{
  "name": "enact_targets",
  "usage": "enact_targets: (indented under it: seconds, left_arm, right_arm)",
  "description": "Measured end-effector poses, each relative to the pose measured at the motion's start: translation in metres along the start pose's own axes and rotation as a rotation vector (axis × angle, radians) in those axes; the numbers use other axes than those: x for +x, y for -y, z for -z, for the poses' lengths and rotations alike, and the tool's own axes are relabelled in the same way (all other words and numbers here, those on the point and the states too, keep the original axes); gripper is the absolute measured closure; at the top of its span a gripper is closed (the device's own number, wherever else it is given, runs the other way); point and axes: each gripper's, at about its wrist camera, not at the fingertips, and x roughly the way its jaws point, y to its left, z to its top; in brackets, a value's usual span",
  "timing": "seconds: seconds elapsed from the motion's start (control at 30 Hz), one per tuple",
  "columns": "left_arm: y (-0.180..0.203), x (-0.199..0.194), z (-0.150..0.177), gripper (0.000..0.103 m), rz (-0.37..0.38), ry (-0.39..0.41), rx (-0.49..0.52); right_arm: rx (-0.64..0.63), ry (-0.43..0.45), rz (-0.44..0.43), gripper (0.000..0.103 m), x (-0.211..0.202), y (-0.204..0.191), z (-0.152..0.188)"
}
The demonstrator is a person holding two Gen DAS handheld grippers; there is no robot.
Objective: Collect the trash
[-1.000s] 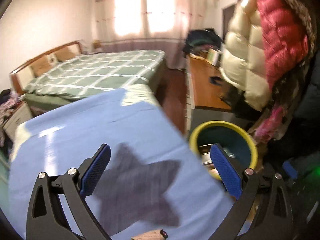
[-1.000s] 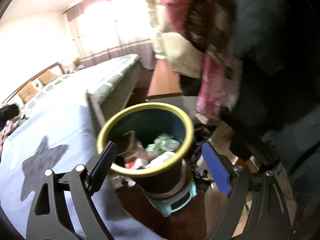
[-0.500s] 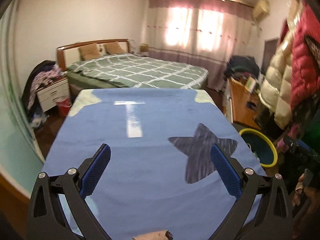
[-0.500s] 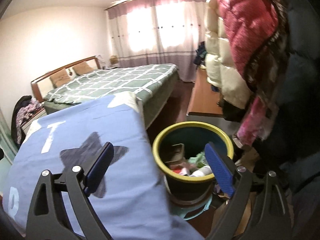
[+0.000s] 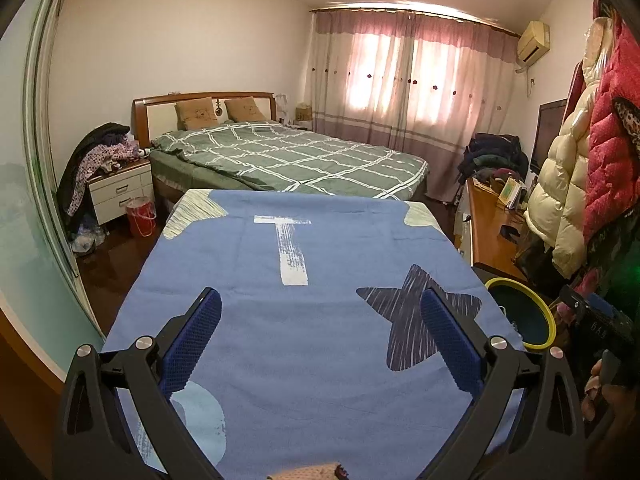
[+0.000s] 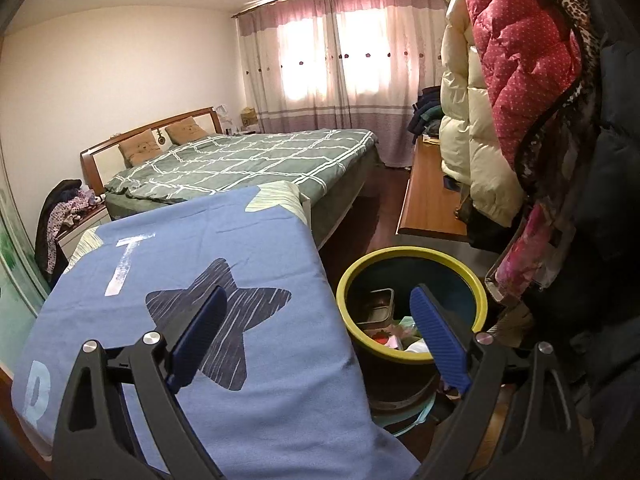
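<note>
Both grippers, left (image 5: 320,336) and right (image 6: 318,332), have pulled back from the bin (image 6: 412,304), jaws wide, empty.

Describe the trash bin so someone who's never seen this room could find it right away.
Start at the table under the blue star-print cloth in front of the green plaid bed. The trash bin stands on the floor off the cloth's right edge, below the hanging coats. It is the round dark tub with a yellow rim.

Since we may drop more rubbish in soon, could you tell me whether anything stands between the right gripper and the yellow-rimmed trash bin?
Nothing visible does. The open right gripper points past the edge of the blue star-print cloth, and the yellow-rimmed dark trash bin stands just beyond it, its mouth uncovered and already holding rubbish.
</note>
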Motion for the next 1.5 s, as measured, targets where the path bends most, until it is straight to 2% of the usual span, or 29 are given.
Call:
enact_targets:
  seconds: [1.5]
  left_arm:
    - [0.010, 0.008, 0.002, 0.005, -0.015, -0.009, 0.024]
  right_arm:
    - [-0.003, -0.014, -0.026, 0.013, 0.005, -0.012, -0.004]
